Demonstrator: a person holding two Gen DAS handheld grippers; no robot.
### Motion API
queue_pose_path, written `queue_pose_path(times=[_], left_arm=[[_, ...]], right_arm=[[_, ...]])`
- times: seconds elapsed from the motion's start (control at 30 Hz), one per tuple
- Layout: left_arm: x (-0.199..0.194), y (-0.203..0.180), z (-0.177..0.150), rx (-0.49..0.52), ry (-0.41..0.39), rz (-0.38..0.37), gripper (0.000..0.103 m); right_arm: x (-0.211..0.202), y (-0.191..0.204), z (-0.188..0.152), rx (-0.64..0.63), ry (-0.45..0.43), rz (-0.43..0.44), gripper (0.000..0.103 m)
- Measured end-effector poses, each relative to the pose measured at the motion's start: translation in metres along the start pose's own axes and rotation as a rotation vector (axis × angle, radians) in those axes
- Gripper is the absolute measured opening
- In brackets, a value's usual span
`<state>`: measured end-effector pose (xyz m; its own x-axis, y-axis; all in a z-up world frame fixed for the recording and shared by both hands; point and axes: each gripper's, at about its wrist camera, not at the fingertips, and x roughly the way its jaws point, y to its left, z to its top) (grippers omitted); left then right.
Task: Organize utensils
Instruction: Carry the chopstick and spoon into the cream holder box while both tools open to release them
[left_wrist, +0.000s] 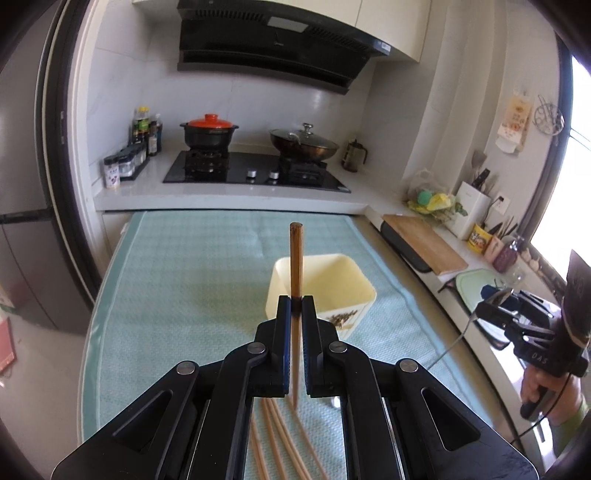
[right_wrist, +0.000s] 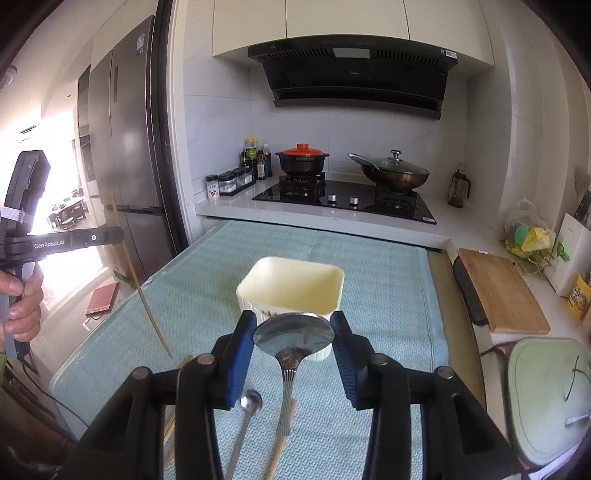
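Observation:
My left gripper (left_wrist: 296, 300) is shut on a wooden chopstick (left_wrist: 296, 258), which sticks up through the jaws and hangs tip-down above the mat. Several more chopsticks (left_wrist: 275, 439) lie on the mat beneath it. Beyond the jaws stands a cream square container (left_wrist: 332, 284), open and empty as far as I can see. My right gripper (right_wrist: 293, 322) is shut on the bowl of a large metal spoon (right_wrist: 293, 332), whose handle hangs down. A smaller spoon (right_wrist: 250, 401) lies on the mat below. The container (right_wrist: 291, 282) sits just past the spoon. The left gripper (right_wrist: 110, 235) shows at the left with its chopstick (right_wrist: 146, 301).
A pale green mat (right_wrist: 388, 295) covers the table. Behind it is a counter with a hob (right_wrist: 343, 199), a red-lidded pot (right_wrist: 302, 160) and a wok (right_wrist: 391, 171). A wooden board (right_wrist: 498, 291) and a green tray (right_wrist: 546, 395) are at the right, a fridge (right_wrist: 125, 147) at the left.

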<state>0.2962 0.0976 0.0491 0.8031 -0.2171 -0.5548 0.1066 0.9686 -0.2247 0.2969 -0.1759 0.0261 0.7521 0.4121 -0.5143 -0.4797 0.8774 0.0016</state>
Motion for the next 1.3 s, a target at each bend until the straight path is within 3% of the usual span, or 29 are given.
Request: queue_pose_path(times=[0.23, 0.4, 0.57, 0.73, 0.93, 1.0, 1.07, 1.2, 1.3], left_arm=[[0.034, -0.015, 0.068, -0.002, -0.042, -0.003, 0.003], [0.081, -0.019, 0.087, 0.008, -0.045, 0.046, 0.003], [0.139, -0.009, 0.075, -0.042, 0.046, 0.058, 0.003], [0.185, 0.001, 0.050, -0.070, 0.153, 0.083, 0.003], [0.211, 0.003, 0.037, -0.058, 0.213, 0.143, 0.005], [0.208, 0.003, 0.037, -0.057, 0.200, 0.159, 0.020], [0.198, 0.004, 0.039, -0.053, 0.169, 0.164, 0.062], [0.158, -0.004, 0.041, 0.003, 0.073, 0.179, 0.071], [0.118, -0.010, 0.036, 0.038, -0.016, 0.191, 0.087]], right_arm=[[0.028, -0.015, 0.073, 0.040, -0.072, 0.011, 0.042], [0.069, -0.027, 0.101, 0.066, -0.118, -0.002, 0.042], [0.135, -0.039, 0.092, 0.105, -0.022, 0.006, 0.042], [0.198, -0.059, 0.064, 0.187, 0.131, 0.004, 0.042], [0.227, -0.074, 0.040, 0.233, 0.197, -0.020, 0.043], [0.229, -0.081, 0.035, 0.262, 0.193, -0.034, 0.046], [0.224, -0.086, 0.033, 0.282, 0.174, -0.048, 0.060], [0.196, -0.089, 0.033, 0.296, 0.111, -0.066, 0.061], [0.166, -0.084, 0.033, 0.258, 0.062, -0.092, 0.063]])
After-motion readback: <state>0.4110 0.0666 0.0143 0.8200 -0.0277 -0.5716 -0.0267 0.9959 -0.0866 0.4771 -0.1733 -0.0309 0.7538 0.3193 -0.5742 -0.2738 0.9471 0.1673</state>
